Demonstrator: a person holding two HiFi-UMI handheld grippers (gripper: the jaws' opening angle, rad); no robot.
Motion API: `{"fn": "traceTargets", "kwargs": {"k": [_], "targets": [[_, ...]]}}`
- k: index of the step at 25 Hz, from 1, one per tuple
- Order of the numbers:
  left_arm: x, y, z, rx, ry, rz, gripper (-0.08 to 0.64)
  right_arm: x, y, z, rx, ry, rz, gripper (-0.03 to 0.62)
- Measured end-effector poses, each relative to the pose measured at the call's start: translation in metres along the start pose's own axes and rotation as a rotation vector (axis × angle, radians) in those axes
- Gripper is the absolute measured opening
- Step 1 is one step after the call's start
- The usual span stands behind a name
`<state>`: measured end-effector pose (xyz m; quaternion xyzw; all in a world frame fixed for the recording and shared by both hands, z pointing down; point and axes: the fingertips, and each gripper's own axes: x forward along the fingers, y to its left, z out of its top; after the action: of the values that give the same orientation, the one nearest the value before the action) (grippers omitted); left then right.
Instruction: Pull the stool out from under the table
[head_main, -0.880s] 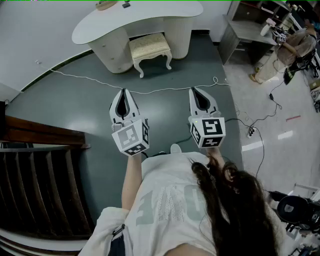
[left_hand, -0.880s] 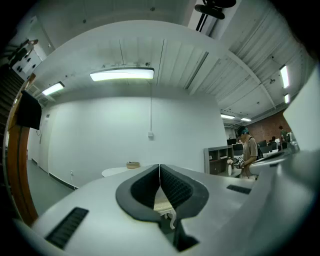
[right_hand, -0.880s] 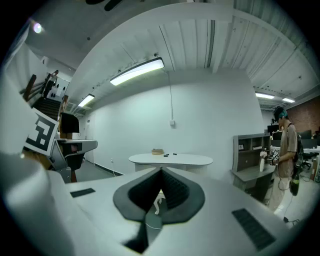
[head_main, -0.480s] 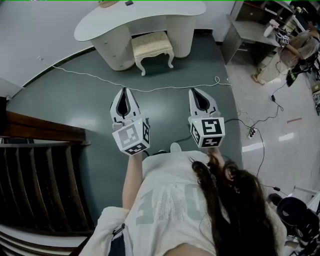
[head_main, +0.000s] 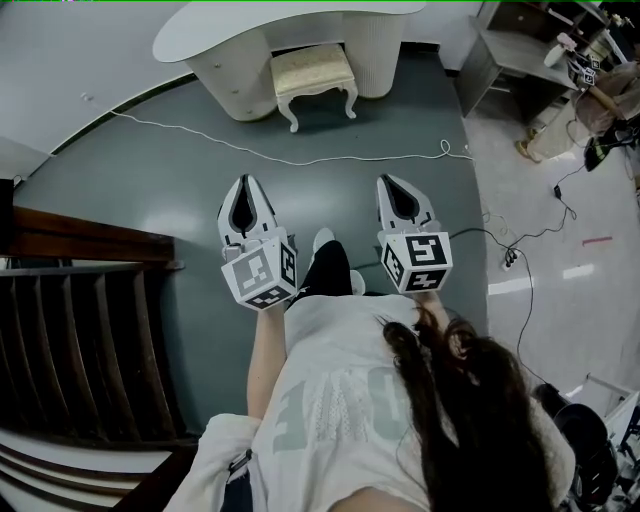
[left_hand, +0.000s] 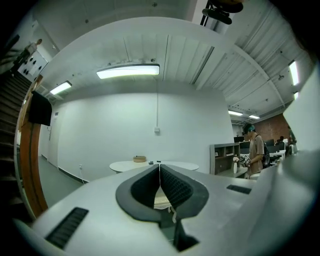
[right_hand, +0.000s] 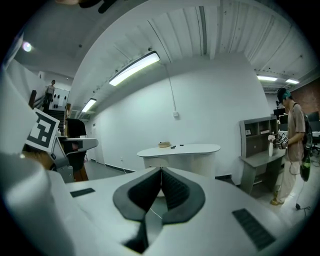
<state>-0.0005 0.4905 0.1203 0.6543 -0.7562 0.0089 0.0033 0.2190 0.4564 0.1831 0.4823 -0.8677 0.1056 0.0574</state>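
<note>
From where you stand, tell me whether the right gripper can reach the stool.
Probably not yet: the stool sits under the table, well beyond the shut right gripper. Only floor and a thin cable lie between; step closer.

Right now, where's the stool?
In the head view the stool stands at top centre, partly tucked under the white table, beyond the white cable.

Bare floor (head_main: 335, 200) ahead — cable (head_main: 300, 162) across
</note>
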Motion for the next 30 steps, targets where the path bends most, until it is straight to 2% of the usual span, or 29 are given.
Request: {"fn": "traceTargets", "kwargs": {"k": [5,15,19,26,30], "targets": [[0.018,0.000,-0.002,0.010,-0.002,0.012,0.026,0.014,-0.012,0.000,0.001,0.009,-0.005,0.031],[0.087,-0.013,-0.001,0.013,-0.008,-0.026,0.026,0.058,-0.048,0.012,0.011,0.002,-0.046,0.031],[0.135,-0.016,0.003,0.014,-0.026,-0.059,0.026,0.089,-0.068,0.022,0.034,-0.012,-0.081,0.031],[0.217,-0.010,0.019,-0.014,-0.014,-0.073,0.026,0.147,-0.108,0.062,0.028,-0.050,-0.174,0.031],[0.263,0.005,0.012,-0.032,-0.008,-0.080,0.026,0.190,-0.116,0.069,0.021,-0.049,-0.199,0.031]]}}
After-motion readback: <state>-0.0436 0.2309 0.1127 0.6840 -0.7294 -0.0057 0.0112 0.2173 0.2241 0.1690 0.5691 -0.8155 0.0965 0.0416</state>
